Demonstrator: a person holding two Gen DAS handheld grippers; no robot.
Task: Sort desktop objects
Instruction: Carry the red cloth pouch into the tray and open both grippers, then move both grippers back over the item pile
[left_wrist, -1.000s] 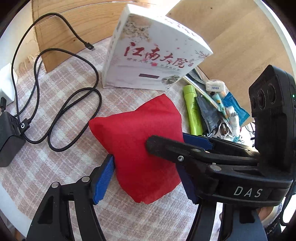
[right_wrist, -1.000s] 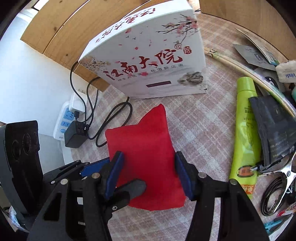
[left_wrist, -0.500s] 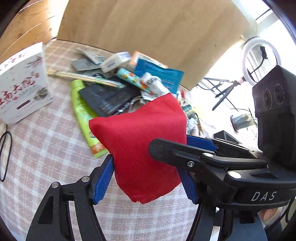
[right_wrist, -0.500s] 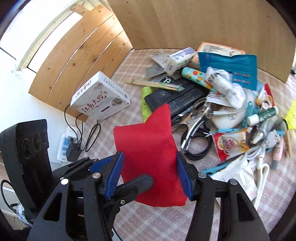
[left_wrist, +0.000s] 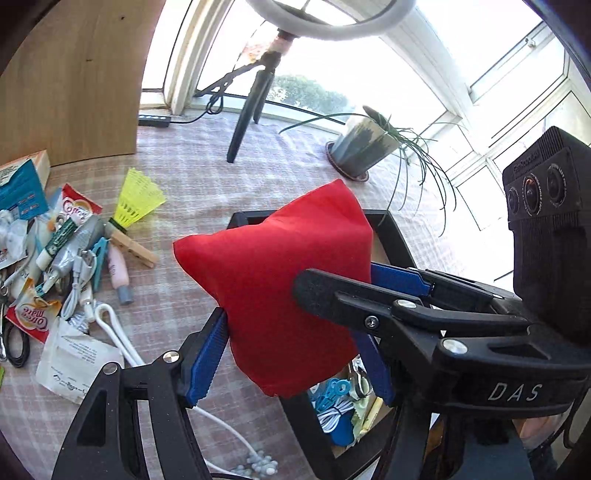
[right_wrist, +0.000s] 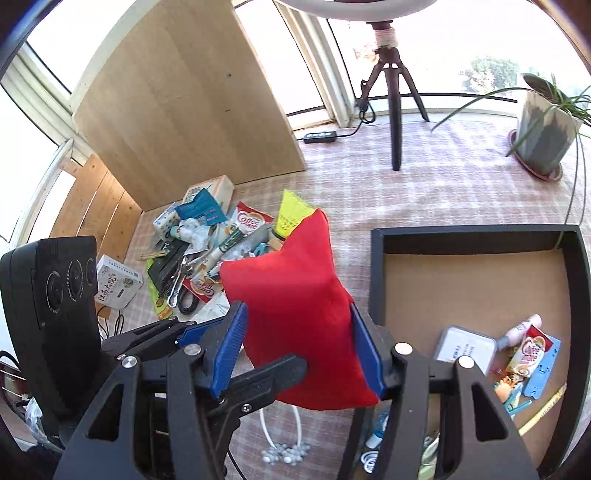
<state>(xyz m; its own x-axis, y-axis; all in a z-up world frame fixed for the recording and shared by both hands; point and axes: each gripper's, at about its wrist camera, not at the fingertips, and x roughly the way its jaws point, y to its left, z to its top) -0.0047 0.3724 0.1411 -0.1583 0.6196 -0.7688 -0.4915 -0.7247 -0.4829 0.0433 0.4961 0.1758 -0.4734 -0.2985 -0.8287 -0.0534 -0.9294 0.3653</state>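
Observation:
A red cloth pouch (left_wrist: 280, 280) hangs in the air, pinched from two sides. My left gripper (left_wrist: 291, 332) is shut on its lower half with both blue pads pressing in. My right gripper (right_wrist: 297, 314) is shut on the same pouch (right_wrist: 291, 295), its fingers (left_wrist: 332, 291) crossing in from the right in the left wrist view. The pouch hovers over the left rim of a black box (right_wrist: 376, 277), whose brown floor holds several small items. The pouch hides part of the box (left_wrist: 391, 236) in the left wrist view.
A heap of desktop clutter (right_wrist: 207, 251) lies left of the box, with a yellow shuttlecock (right_wrist: 290, 218) at its edge. A white beaded cord (right_wrist: 284, 450) lies below the grippers. A tripod (right_wrist: 395, 110), a potted plant (right_wrist: 546, 144) and a wooden board (right_wrist: 184, 110) stand at the back.
Both grippers have lifted the red pouch off the cloth beside the white book box. They carried it rightward over the clutter heap to the black box.

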